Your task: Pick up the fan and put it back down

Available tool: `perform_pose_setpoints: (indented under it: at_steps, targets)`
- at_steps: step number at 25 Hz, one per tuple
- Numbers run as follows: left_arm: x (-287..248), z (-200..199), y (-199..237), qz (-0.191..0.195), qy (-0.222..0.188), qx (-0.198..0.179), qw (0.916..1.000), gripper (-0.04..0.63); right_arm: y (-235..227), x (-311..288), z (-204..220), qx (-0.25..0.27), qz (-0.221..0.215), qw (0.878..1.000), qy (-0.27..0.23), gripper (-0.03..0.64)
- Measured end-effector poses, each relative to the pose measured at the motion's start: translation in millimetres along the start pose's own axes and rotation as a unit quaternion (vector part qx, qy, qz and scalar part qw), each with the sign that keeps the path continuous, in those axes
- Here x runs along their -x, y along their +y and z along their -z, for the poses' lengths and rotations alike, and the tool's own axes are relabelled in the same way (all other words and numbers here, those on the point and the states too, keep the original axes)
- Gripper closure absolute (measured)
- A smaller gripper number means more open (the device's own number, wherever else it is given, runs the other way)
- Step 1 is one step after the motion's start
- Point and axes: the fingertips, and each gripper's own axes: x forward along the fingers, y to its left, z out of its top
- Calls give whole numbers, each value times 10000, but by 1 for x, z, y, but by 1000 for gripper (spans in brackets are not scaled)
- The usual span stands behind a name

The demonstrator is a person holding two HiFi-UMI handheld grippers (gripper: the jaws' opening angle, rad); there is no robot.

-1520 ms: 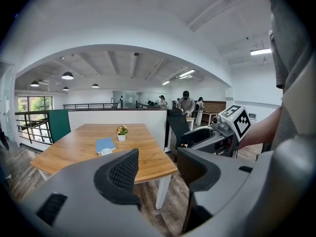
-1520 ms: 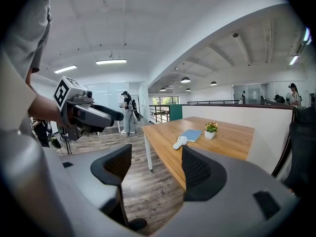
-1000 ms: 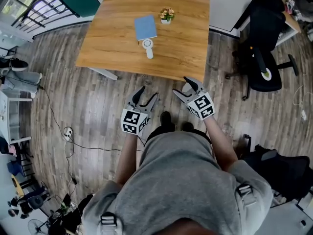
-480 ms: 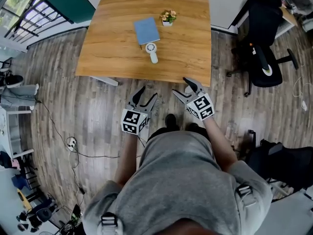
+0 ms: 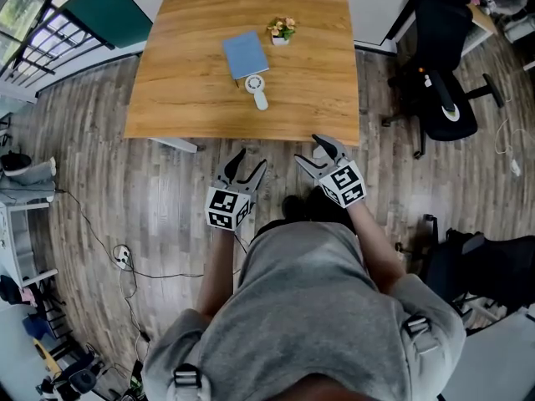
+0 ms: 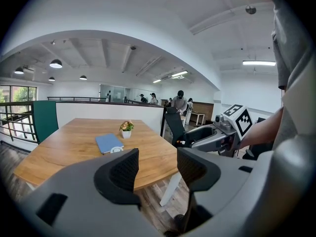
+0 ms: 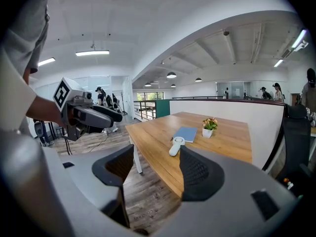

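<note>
- The fan (image 5: pixel 256 88) is lying on the table (image 5: pixel 192 98), around its middle.
- The notebook (image 5: pixel 245 54) is lying just behind the fan, on the same table.
- The potted plant (image 5: pixel 281 30) is standing to the right of the notebook, nearer the far edge.
- The office chair (image 5: pixel 443 82) is standing on the floor (image 5: pixel 125 190), to the table's right.

In the left gripper view the fan (image 6: pixel 117 150) shows only as a thin white arc beside the blue book (image 6: pixel 108 143). The rest of it lies behind the near jaw of the left gripper (image 6: pixel 157 166). In the head view the person's torso (image 5: pixel 309 307) covers most of their shoes (image 5: pixel 292 205), and the bench (image 5: pixel 192 98) hides nearly all of its own legs. The people (image 6: pixel 180 101) at the back of the room are too small to make out. The black chair (image 7: pixel 296 132) runs off the right side of the right gripper view.
</note>
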Motion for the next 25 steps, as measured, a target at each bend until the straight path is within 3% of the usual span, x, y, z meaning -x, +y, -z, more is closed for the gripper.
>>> perform_pose_setpoints:
  at_steps: [13,25]
  targets:
    - [4,2,8,-120,7,11,9999,347,1,-10,-12,198,-96,9997,-73,322]
    - [-29,-8,6,-223,122,-26,9997,347,-28,-21,-6,130,-288,9995,-63,325]
